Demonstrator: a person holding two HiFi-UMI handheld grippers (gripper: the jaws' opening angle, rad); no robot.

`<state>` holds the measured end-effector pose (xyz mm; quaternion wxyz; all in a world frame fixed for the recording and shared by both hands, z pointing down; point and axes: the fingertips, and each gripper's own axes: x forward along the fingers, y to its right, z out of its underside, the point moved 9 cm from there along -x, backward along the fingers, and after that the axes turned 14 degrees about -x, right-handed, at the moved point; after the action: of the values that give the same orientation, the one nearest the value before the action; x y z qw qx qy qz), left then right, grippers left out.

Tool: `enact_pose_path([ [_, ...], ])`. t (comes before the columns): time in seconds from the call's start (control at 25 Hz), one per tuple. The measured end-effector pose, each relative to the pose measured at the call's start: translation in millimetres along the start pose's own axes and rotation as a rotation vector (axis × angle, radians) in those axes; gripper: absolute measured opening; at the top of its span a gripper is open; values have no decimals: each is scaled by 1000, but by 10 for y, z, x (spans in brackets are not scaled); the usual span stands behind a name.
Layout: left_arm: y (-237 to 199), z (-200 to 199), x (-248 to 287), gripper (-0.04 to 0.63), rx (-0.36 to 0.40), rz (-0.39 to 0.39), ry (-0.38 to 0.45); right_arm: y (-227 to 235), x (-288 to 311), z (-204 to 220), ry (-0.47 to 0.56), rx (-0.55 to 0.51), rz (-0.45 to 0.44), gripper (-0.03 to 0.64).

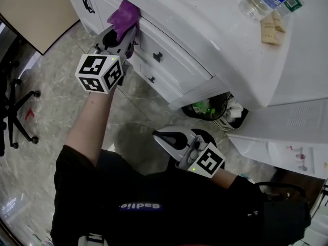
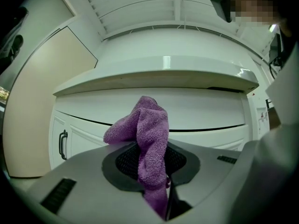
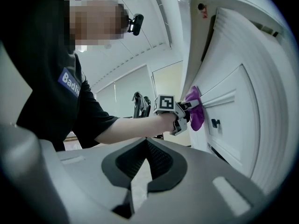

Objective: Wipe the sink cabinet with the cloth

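Left gripper (image 2: 152,169) pinched purple cloth (image 2: 150,129). Cloth lay against top of sink cabinet (image 1: 177,60) front, just under countertop (image 1: 205,14). Right gripper (image 3: 139,174) jaws pressed together, nothing between, held low, apart from cabinet.

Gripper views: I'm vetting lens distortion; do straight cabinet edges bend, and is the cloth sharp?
Left gripper view: countertop edge bows, corners go black, cloth fibres sharp. Right gripper view: cabinet front curves likewise. Head view: edges look nearly straight.
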<state>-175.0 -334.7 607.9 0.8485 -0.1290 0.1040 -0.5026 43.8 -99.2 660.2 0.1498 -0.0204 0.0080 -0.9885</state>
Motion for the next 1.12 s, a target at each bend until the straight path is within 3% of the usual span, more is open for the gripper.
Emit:
enact_pose_path([
  [0.32, 637, 97, -109, 84, -1, 99, 3, 48, -226, -41, 1, -4, 66, -5],
  [0.8, 1532, 440, -284, 84, -18, 286, -30, -28, -364, -171, -12, -12, 77, -5],
  [1.12, 1870, 713, -383, 84, -14, 420, -122, -90, -353, -175, -11, -17, 79, -5],
])
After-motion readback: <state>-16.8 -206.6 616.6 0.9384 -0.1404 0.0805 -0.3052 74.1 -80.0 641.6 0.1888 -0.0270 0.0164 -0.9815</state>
